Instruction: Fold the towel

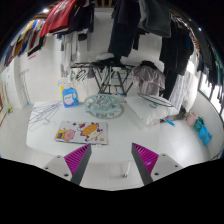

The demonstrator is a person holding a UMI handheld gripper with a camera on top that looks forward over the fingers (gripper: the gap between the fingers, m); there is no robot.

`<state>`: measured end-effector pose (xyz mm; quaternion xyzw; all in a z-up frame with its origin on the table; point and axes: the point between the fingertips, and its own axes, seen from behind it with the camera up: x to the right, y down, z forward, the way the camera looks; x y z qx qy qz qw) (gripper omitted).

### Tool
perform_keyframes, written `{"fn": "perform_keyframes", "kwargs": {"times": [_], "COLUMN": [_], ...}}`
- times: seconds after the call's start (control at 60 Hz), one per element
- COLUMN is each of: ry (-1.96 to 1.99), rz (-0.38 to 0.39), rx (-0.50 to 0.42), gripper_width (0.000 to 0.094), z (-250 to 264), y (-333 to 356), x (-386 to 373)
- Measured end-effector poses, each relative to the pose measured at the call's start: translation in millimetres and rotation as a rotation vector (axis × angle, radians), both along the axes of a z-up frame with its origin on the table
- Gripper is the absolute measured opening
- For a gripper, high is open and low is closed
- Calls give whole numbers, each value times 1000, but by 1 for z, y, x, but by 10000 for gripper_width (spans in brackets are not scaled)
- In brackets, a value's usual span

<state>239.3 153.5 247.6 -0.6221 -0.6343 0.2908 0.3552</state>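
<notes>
gripper (110, 158) apparently open (nothing held)

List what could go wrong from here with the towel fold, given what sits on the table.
1. The gripper hangs open, holding nothing, short of the patterned towel; a shallow grab may pinch only one layer.
2. The blue bottle and the round glass dish stand just beyond the towel; a sweeping fold might knock them.
3. The towel already looks folded small, so its edges may be hard to pick out.

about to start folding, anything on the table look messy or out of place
Nothing spilled or damaged. The patterned towel lies flat on the white table, slightly askew, just beyond the open gripper.
</notes>
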Motion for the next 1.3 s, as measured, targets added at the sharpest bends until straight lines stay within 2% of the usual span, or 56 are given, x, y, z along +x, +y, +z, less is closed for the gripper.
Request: {"fn": "perform_keyframes", "kwargs": {"times": [0.183, 0.383, 0.633, 1.033, 1.167, 1.25, 1.283, 1.3], "ry": [-20, -11, -9, -51, -99, -63, -73, -76], "rz": [52, 108, 161, 113, 126, 141, 148, 149], "rx": [-18, -51, -96, -76, -55, -36, -37, -31], "gripper_width": [851, 851, 853, 853, 850, 729, 620, 528], "z": [-15, -42, -95, -222, -264, -262, -262, -262], "y": [-73, -182, -285, -335, -343, -346, -347, -347], "x": [-23, -59, -112, -247, -273, -282, -282, -282]}}
